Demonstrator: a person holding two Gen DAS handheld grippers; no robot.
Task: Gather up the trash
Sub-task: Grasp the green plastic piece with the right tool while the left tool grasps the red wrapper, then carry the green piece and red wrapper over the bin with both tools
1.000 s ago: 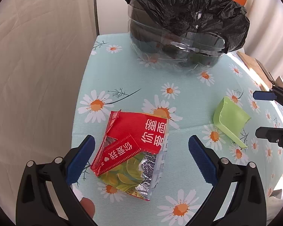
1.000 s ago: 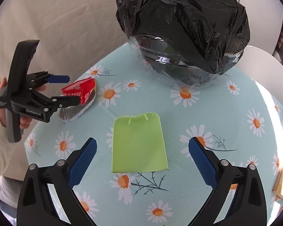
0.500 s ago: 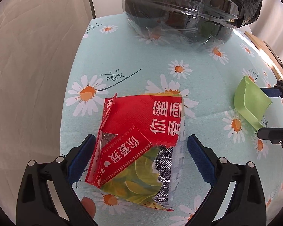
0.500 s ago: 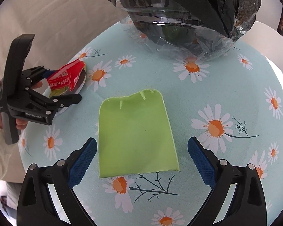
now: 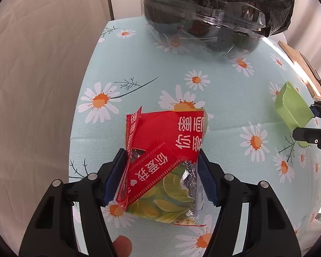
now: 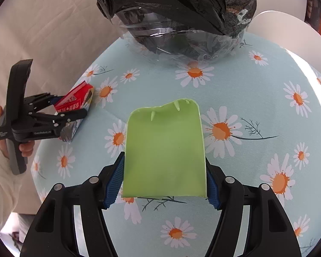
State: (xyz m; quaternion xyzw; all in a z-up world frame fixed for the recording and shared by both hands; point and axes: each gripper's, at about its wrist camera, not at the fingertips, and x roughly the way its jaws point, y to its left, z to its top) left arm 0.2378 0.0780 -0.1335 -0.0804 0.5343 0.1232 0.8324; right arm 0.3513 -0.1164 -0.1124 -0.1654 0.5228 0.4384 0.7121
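Observation:
A torn red and green snack wrapper (image 5: pixel 167 150) lies on the daisy-print tablecloth (image 5: pixel 139 68). My left gripper (image 5: pixel 160 180) has closed its blue pads against both sides of the wrapper; it also shows in the right wrist view (image 6: pixel 75 107). A flat light-green piece of plastic (image 6: pixel 164 150) lies on the cloth. My right gripper (image 6: pixel 163 182) is shut on its sides; the piece also shows at the right of the left wrist view (image 5: pixel 293 109). A clear bin lined with a black trash bag (image 6: pixel 182 21) stands at the far side of the table.
A beige curtain (image 5: pixel 42 64) hangs past the table's left edge. A wooden board (image 5: pixel 299 64) lies at the right edge of the table. A white round surface (image 6: pixel 289 32) sits behind the bin on the right.
Both grippers moved forward and down and their jaws closed, the left on the snack wrapper, the right on the green plastic piece. Both were open around them before.

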